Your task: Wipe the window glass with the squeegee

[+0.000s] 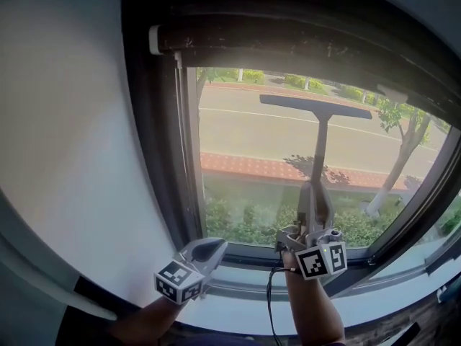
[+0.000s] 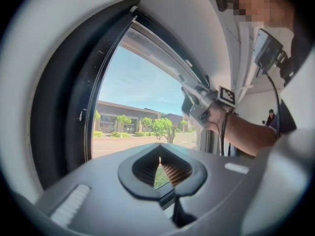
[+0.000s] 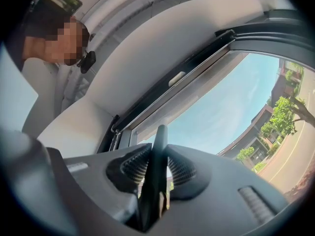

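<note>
A dark squeegee [image 1: 317, 111] stands upright against the window glass [image 1: 245, 143], its long blade across the upper pane. My right gripper [image 1: 314, 206] is shut on the squeegee handle [image 3: 156, 166] low down, near the bottom of the pane. The right gripper view looks up along that handle, clamped between the ribbed pads [image 3: 132, 168]. Low at the left, my left gripper [image 1: 214, 248] hovers by the bottom frame corner, its jaws closed with nothing between them. In the left gripper view the tips [image 2: 161, 173] meet, and the right gripper [image 2: 202, 102] shows beyond.
A dark window frame [image 1: 162, 164] runs up the left side, with a roller blind housing [image 1: 238, 40] across the top. A white wall [image 1: 72, 157] fills the left. A sill [image 1: 245, 283] runs below the glass. A cable [image 1: 271, 301] hangs from the right gripper.
</note>
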The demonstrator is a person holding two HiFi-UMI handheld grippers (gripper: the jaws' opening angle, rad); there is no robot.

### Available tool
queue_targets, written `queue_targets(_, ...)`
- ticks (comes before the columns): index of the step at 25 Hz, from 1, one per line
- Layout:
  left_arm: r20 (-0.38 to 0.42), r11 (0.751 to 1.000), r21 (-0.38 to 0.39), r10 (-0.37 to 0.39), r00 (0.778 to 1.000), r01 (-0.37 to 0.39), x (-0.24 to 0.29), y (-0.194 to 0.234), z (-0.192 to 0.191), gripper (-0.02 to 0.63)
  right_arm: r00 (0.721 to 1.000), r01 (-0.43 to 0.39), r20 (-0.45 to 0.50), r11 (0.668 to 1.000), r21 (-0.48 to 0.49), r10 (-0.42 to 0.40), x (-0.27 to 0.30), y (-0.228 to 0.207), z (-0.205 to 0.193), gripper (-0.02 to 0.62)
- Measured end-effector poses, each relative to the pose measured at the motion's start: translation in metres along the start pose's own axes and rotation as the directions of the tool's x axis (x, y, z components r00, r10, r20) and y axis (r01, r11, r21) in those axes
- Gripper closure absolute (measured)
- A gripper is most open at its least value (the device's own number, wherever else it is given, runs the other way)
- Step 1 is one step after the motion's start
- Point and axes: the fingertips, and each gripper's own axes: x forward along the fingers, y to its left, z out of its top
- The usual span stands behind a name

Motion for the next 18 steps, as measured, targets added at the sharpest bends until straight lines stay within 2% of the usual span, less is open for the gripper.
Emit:
queue_targets(9,-0.038,1.000,0.009,-0.019,0.999,0.019,-0.006,-0.009,-0.013,0.601,0.998,0.050,-0.049,0.999,0.008,-0.050,-0.038,-0.003,-0.019,0.491)
queue_targets(14,-0.032,1.000,0.003,-0.026,0.999,0.026,-0.011,-0.009,-0.014,0.601,0.995,0.070,-0.072,0.998,0.007,-0.069,-0.053,-0.002,-0.035,0.491)
queue_targets(18,-0.035,1.000,-0.011,-0.029,0.999,0.029,-0.015,-0.011,-0.006,0.601,0.992,0.081,-0.097,0.997,0.008,-0.080,-0.052,0.001,-0.030,0.492)
